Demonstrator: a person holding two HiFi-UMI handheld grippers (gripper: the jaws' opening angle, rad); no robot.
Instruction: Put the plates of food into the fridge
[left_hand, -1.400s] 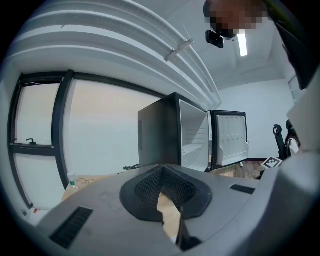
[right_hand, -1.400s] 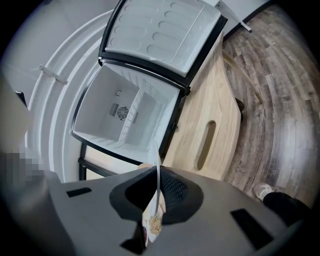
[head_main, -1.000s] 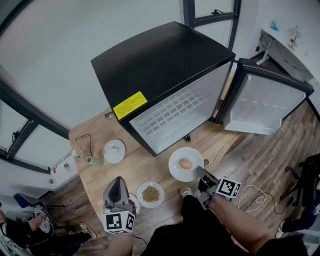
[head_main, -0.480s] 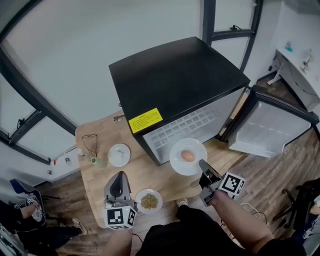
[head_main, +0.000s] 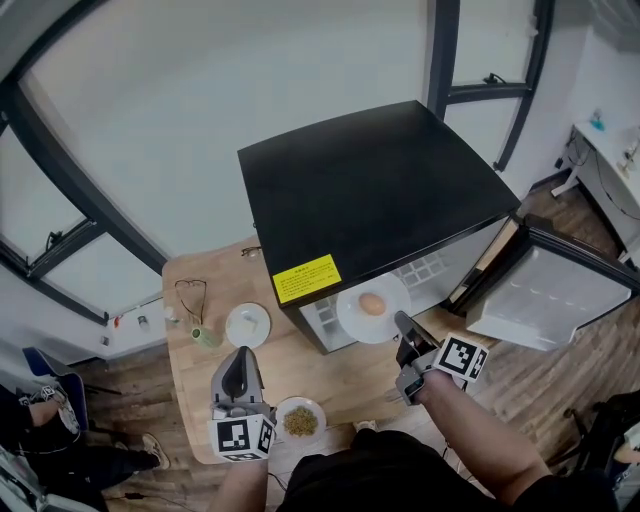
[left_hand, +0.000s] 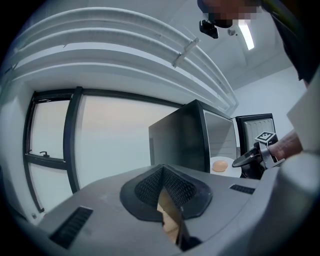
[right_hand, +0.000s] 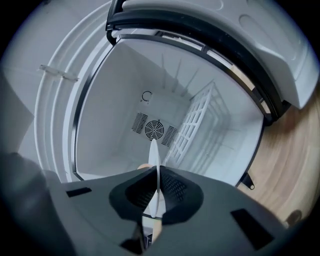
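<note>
Egg plate (head_main: 372, 310) clamped at its rim in right gripper (head_main: 401, 325), at open fridge (head_main: 370, 190) mouth, left gripper (head_main: 238, 360) closed, empty, near grain plate (head_main: 300, 420) on table (head_main: 195, 390)

Soft daylight is coming in through the tall window (left_hand: 115, 145), lighting the room brightly and evenly and casting hardly any hard shadows. A ceiling strip light (left_hand: 246, 36) is glaring white overhead. The inside of the fridge (right_hand: 145, 100) is glowing pale and flat. Every view is bending hard at the edges and darkening in the corners. The plate (right_hand: 154, 167) rim, right at the lens, is blurring.
</note>
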